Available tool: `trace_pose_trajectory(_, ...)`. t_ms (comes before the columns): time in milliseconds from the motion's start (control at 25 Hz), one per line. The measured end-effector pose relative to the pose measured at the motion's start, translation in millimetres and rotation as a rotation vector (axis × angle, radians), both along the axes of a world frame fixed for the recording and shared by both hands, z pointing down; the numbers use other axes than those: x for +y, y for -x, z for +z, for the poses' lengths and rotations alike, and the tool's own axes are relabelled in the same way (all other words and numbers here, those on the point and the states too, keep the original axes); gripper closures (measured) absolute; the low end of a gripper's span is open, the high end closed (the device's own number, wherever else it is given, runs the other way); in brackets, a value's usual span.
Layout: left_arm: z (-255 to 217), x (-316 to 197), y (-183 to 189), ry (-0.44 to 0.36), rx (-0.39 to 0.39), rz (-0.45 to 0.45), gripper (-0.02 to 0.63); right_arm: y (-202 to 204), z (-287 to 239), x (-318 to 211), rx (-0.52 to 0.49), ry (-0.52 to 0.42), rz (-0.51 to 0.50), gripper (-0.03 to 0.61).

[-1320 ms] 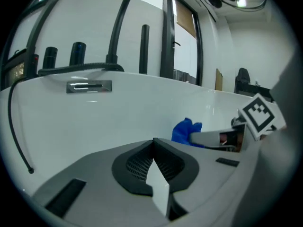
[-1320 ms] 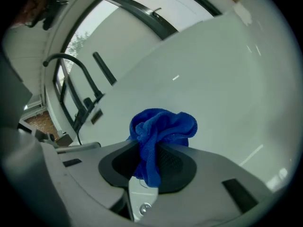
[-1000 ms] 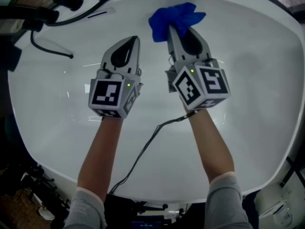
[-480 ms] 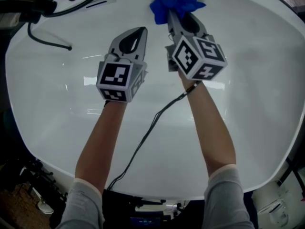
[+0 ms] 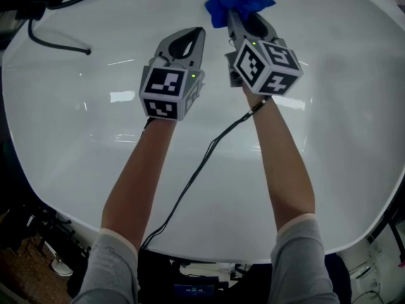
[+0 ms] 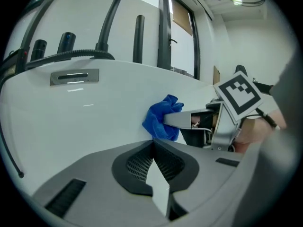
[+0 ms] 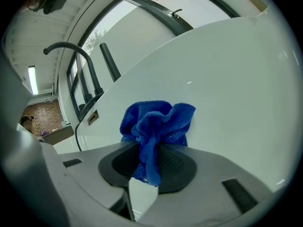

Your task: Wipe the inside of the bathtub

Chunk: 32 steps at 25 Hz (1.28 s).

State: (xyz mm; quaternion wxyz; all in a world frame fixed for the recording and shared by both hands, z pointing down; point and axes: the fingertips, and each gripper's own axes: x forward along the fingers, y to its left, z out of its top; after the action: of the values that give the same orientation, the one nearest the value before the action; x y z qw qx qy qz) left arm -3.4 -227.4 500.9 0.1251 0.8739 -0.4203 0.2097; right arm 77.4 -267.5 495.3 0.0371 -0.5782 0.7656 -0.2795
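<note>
Blue terry cloth point(image 5: 237, 6), bunched into a wad. Points away from the person, long axis in line with the right tongs point(image 5: 232, 16): bulk fanned out past the tips, thin tail trailing back between the jaws. Looks pressed against the sloped inner wall of the glossy white bathtub point(image 5: 76, 138), close under the far rim.

Smooth curved white surface on every side, streaked with bright reflections. Thin black cable point(image 5: 202, 163) draped from the right tongs back across the tub toward the near rim. Black hose point(image 5: 50, 43) curving over the far-left part of the tub. Rectangular chrome overflow plate point(image 6: 75, 77) set in the wall, black upright pipes point(image 6: 138, 39) behind the rim, tall windows beyond, a patch of brick wall point(image 7: 45, 115) farther off.

Right tongs clenched on the cloth, fabric filling the gap between the jaws. Left tongs point(image 5: 197, 35) closed on nothing, jaws meeting edge to edge; just beside the right pair, aimed the same way, tips near the cloth but apart from it, cloth off to their right.
</note>
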Motion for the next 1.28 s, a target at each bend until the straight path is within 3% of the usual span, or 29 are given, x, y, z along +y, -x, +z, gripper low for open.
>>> trace_pose_trajectory(840,93.5,27.1,7.1,0.154,-0.039,-0.007,0.611,-3.7,101.0,20.5,0.009,0.200,0.003,0.479)
trace_pose_trajectory(960,102.4,32.0,11.3,0.167,-0.049,-0.007,0.611,-3.3,133.0,27.8,0.027,0.290,0.013,0.479)
trace_pose_trajectory(1280,120.8,44.2,18.6,0.192,-0.072,-0.001,0.611,-4.9,249.6,77.3,0.046,0.668,0.057,0.480)
